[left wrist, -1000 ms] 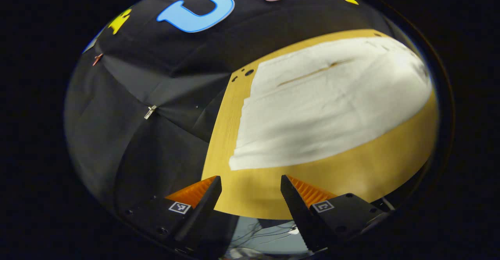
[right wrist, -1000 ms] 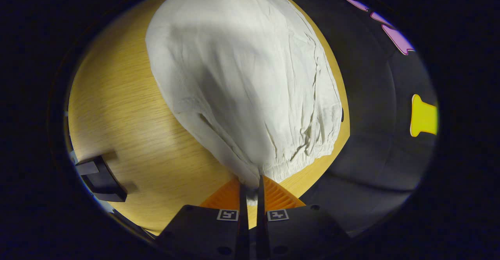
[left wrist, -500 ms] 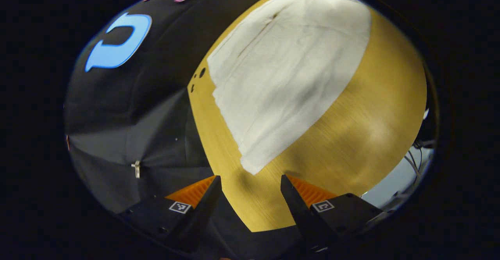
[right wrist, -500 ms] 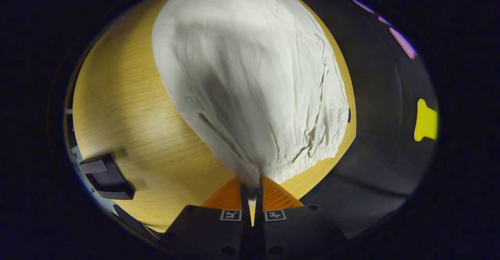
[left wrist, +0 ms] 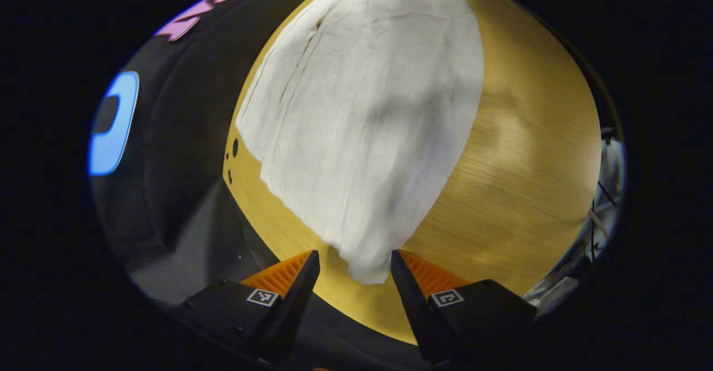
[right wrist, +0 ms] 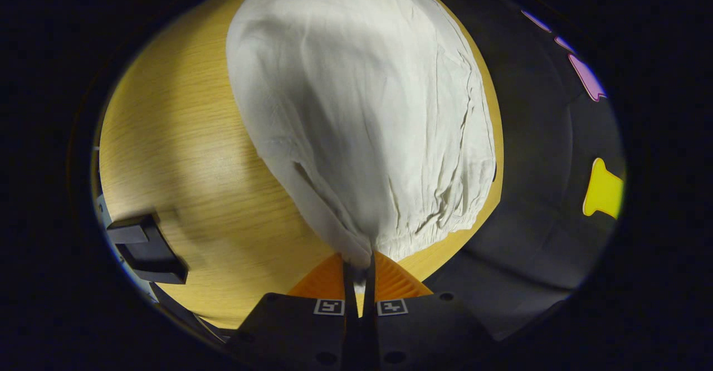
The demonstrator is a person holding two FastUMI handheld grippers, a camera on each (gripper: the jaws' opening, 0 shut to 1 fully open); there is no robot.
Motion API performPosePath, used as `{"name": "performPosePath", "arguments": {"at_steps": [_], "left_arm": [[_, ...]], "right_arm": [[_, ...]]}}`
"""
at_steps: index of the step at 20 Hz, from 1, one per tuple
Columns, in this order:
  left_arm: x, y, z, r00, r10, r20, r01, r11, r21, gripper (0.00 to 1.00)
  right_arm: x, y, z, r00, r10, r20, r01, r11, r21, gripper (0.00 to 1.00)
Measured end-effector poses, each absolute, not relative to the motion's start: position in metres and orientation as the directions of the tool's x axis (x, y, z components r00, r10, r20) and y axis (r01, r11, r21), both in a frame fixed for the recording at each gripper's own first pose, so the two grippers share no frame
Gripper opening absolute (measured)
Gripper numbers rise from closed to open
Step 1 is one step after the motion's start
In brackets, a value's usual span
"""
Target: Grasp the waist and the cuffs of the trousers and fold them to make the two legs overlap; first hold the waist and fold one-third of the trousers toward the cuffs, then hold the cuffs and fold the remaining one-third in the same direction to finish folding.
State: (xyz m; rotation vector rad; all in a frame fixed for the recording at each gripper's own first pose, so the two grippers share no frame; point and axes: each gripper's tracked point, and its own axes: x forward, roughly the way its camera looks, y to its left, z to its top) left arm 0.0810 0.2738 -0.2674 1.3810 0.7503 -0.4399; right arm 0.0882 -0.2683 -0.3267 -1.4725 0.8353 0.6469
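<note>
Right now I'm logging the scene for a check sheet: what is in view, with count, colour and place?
White fabric trousers: one, white, spread on the table; gathered waist end near the right gripper, a cuff corner between the left gripper's fingers.
Wooden table: one, yellow-brown, under the trousers.
Black block-shaped object: one, black, at the table's edge in the right gripper view; what it is cannot be told.
Left gripper: one, open around the cuff corner.
Right gripper: one, shut on the waist edge.
</note>
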Motion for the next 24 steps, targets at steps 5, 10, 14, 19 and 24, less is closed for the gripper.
{"name": "performPosePath", "arguments": {"at_steps": [5,10,14,19,24], "left_arm": [[0.099,0.268,-0.274,0.627,0.148,-0.765,0.753,0.138,0.644,0.48],[0.094,0.271,-0.279,0.598,0.166,-0.784,0.778,0.119,0.618,0.13],[0.096,0.266,-0.279,0.615,0.150,-0.774,0.752,0.186,0.633,0.06],[0.099,0.258,-0.261,0.680,0.133,-0.721,0.677,0.264,0.687,0.05],[0.111,0.228,-0.203,0.794,0.102,-0.599,0.533,0.357,0.767,0.06]], "right_arm": [[0.089,-0.268,-0.326,0.598,-0.114,-0.794,-0.799,0.002,-0.602,0.06],[0.091,-0.269,-0.324,0.645,-0.089,-0.759,-0.764,-0.036,-0.644,0.06],[0.094,-0.271,-0.325,0.644,-0.087,-0.760,-0.759,0.052,-0.649,0.06],[0.100,-0.271,-0.308,0.690,-0.076,-0.720,-0.706,0.149,-0.692,0.06],[0.127,-0.265,-0.264,0.787,-0.060,-0.614,-0.577,0.277,-0.768,0.06]]}}
